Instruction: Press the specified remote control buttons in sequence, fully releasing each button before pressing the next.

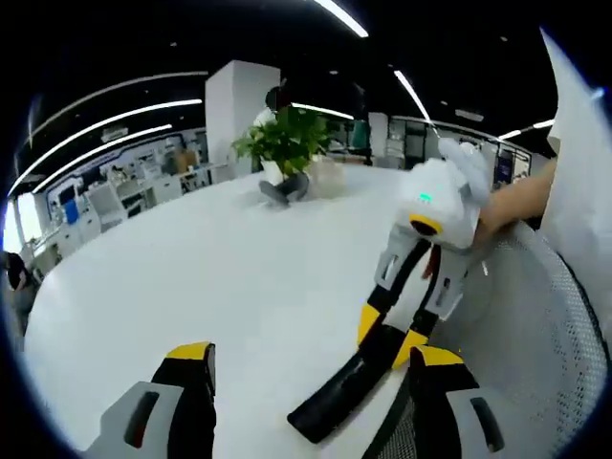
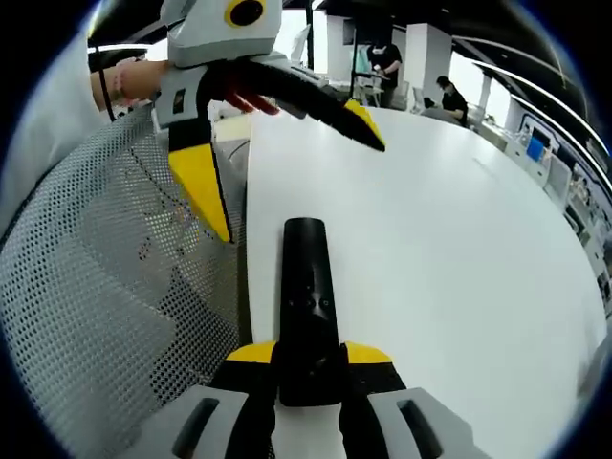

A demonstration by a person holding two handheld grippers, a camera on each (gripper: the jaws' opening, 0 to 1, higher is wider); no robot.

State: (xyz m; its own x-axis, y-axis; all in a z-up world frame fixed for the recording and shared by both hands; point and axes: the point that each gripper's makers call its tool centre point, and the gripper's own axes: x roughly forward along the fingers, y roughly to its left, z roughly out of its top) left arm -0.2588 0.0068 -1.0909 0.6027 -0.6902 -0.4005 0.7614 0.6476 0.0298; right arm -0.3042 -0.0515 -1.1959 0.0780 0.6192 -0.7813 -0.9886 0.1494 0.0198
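Wide white table (image 2: 459, 229) underneath it all, its near edge meeting a chair's grey mesh back (image 2: 105, 316), and a potted plant (image 1: 287, 143) sits well off at the far side in the left gripper view.

On to the action: the right gripper (image 2: 308, 368) has its yellow-tipped jaws clamped on the near end of the black remote control (image 2: 307, 287). The remote's long axis runs straight out from those jaws across the table edge, button face up, far end pointing away. In the left gripper view the same remote (image 1: 349, 382) lies as a dark diagonal bar, with the right gripper (image 1: 397, 339) pinching its upper end.

Now the left gripper (image 2: 287, 153): jaws spread wide apart, hanging above and just beyond the remote's far end, one yellow tip angled down beside the mesh, the other reaching out over the table. In its own view (image 1: 311, 378) the jaws are plainly parted too.

So the left gripper is the free one, and the buttons lie below and back toward the right gripper. A downward tip onto the remote's face looks like the call.
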